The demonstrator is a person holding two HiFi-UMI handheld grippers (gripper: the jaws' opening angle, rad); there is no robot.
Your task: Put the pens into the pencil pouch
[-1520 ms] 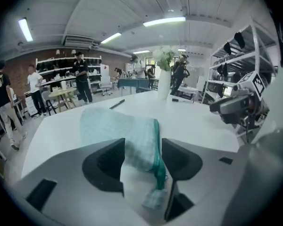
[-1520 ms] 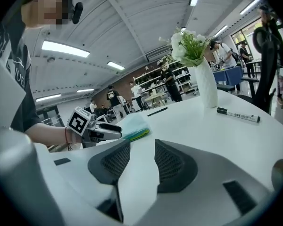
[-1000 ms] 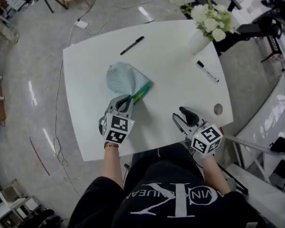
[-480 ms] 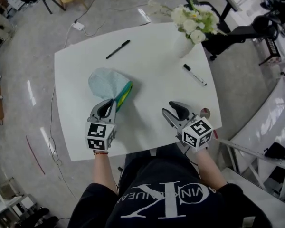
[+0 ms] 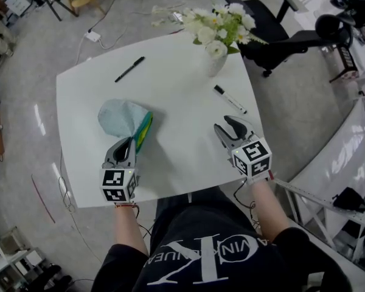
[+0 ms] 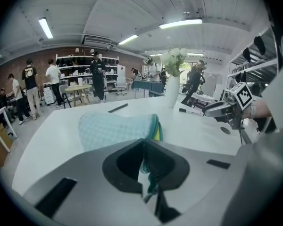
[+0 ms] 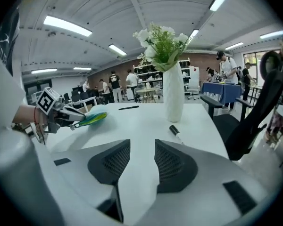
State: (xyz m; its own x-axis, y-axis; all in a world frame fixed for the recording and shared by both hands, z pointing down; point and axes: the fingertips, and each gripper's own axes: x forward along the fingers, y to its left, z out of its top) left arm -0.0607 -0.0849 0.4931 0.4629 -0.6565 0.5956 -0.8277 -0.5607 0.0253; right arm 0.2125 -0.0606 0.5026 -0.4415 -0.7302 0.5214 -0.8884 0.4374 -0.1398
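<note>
The right tongs (image 5: 228,125), apart and empty, are now brought closer to the marker (image 5: 230,99), laid just ahead and slanted away leftward; the left tongs (image 5: 126,145) are clamped on the pencil pouch (image 5: 120,115).

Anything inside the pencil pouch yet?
Only green-yellow lining shows at the mouth of the pencil pouch; fabric covers the rest. The black pen and marker lie on the table.

A big open workroom, part lab and part office: strip lights (image 6: 46,27) on a bare ceiling, a brick wall (image 6: 40,62) and stocked shelves (image 6: 75,65) at the back, people (image 6: 53,76) standing at work tables, a swivel chair (image 5: 286,38), and a polished grey floor (image 5: 24,72) with a power strip (image 5: 92,36).
</note>
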